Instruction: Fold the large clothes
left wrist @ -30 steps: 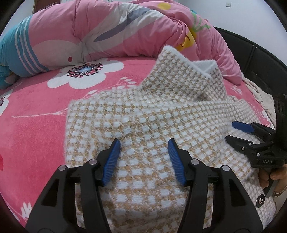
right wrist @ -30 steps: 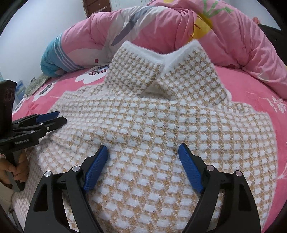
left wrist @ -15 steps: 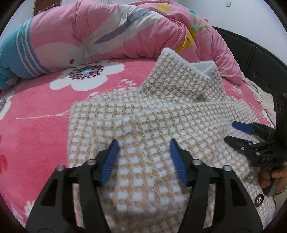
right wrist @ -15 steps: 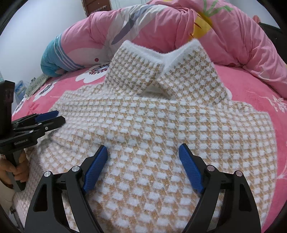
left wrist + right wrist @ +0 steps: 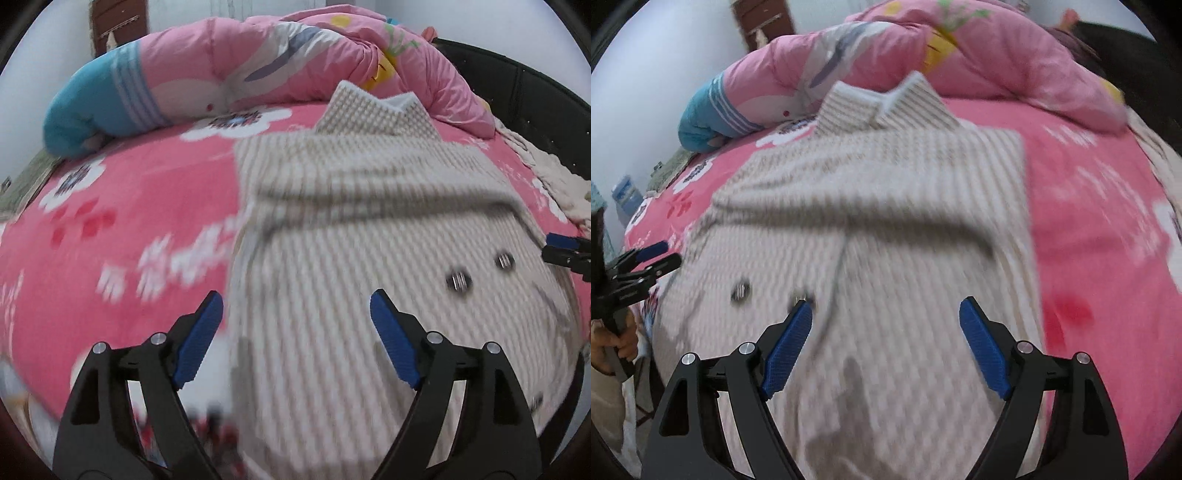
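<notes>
A fuzzy beige-and-white checked collared jacket (image 5: 369, 229) is laid on a bed covered with a pink flower-print fleece sheet (image 5: 140, 192), its collar at the far end against a rolled pink patterned quilt (image 5: 295, 66). A fold is seen across the garment, with the near part lying over the middle; two dark round buttons (image 5: 740, 291) are shown on the near half.

The left gripper (image 5: 295, 332) is seen above the jacket's near left edge with its blue-padded fingers (image 5: 199, 339) spread; the jaws have just been opening, and no cloth is pinched between them. The right gripper (image 5: 886, 339) is seen above the near right part, its fingers (image 5: 984, 350) spread wide too, with nothing held. Both are apart from the fabric as far as the blur allows.

From here, the fluffy knit is judged likely to spring back or slide on the fleece, so the released fold may loosen. If the next pinch is taken on only the top layer, the layers would probably be pulled apart and the edges left uneven. The upright collar may be crumpled by a further fold onto it. A button could be caught by a finger.

No brand, label or writing can be read now; the blur is too heavy
</notes>
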Demonstrator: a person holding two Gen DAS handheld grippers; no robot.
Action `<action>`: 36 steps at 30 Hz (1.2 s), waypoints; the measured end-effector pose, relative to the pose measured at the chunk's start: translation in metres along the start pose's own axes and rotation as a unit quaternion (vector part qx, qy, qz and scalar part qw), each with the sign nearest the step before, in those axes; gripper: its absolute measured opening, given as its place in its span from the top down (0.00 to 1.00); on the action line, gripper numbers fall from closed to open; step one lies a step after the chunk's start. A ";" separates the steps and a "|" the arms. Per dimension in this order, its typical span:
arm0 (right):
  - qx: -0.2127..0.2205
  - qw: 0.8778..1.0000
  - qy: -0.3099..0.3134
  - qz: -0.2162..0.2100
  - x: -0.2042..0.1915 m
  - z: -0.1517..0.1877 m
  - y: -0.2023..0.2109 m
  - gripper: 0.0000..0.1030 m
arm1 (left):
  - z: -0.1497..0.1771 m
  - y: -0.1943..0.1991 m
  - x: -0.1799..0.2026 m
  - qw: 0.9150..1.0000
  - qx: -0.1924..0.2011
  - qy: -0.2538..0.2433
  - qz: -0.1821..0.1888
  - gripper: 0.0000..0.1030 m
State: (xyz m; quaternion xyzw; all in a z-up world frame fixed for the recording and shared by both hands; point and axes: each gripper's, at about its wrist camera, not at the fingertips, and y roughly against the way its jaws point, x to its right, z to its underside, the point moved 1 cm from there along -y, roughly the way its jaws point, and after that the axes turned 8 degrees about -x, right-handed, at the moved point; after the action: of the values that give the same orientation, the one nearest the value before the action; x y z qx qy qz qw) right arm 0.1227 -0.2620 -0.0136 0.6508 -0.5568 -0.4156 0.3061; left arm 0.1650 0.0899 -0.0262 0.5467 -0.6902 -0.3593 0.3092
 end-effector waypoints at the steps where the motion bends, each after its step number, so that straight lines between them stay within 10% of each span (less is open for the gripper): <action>1: 0.000 1.000 -0.009 -0.001 0.005 0.010 0.004 0.22 | 0.013 0.006 -0.002 1.000 0.000 0.007 0.000 0.22; 12: 0.000 0.998 -0.060 0.009 0.030 0.106 0.035 0.22 | 0.095 0.015 -0.009 0.998 -0.029 0.055 -0.025 0.22; 36: -0.019 0.996 -0.037 0.074 0.006 0.119 0.030 0.19 | 0.115 0.017 -0.010 0.997 -0.013 0.071 -0.021 0.22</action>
State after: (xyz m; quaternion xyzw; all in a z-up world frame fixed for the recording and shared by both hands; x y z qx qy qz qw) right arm 0.0038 -0.2657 -0.0444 0.5857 -0.6064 -0.4261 0.3281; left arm 0.0643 0.1196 -0.0756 0.5810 -0.6503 -0.3347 0.3573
